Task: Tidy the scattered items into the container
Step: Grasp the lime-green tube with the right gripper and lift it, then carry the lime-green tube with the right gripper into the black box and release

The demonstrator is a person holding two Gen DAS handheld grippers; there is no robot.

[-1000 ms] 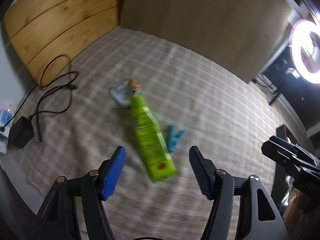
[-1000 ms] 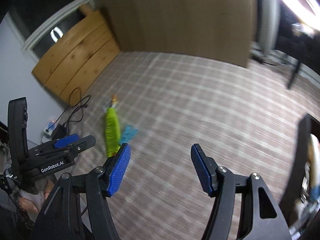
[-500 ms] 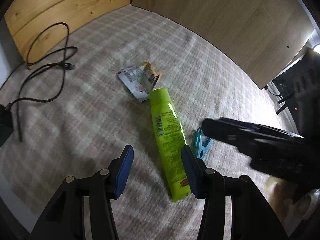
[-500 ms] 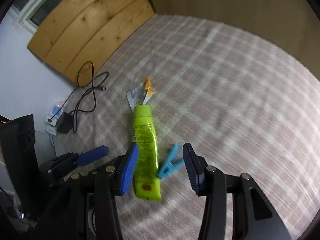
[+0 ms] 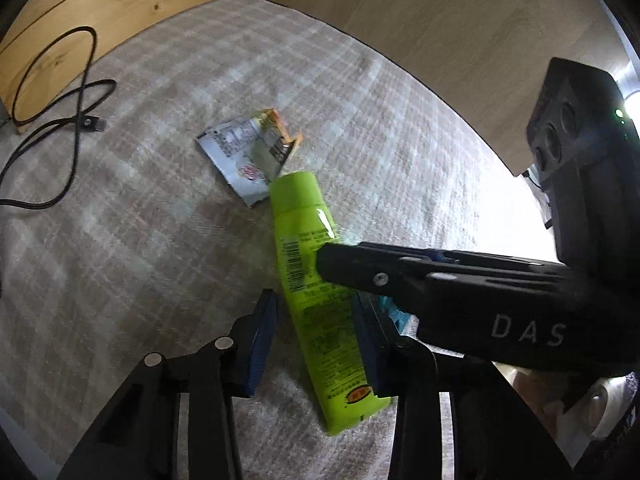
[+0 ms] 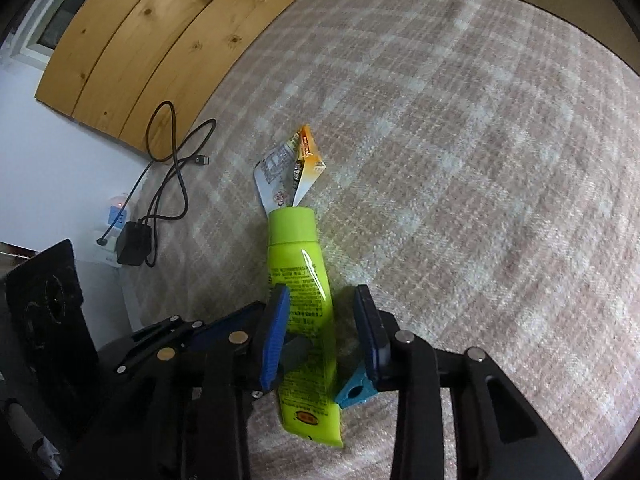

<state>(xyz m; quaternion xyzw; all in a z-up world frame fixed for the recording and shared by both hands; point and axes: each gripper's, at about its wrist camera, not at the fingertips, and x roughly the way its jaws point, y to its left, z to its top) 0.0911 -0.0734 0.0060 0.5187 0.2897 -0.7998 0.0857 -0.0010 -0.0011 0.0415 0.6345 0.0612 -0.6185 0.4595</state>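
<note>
The lime-green tube [image 5: 320, 304] lies flat on the plaid rug [image 5: 132, 248], cap toward the wooden panels [image 5: 100, 4], with a crumpled snack wrapper [image 5: 250, 152] touching its cap end and a blue clothespin [image 6: 356, 390] just beside its flat end. My left claw [image 5: 316, 340] straddles the tube's lower half, jaws closing but not yet pressing. My right claw [image 6: 322, 336] is closing too, nothing gripped, the tube between its jaws and the clothespin under its right finger.

Two black handheld grippers: the left gripper [image 5: 316, 338] and right gripper [image 6: 326, 330] carry ribbed blue pads, silver rivets, white "DAS" lettering.
</note>
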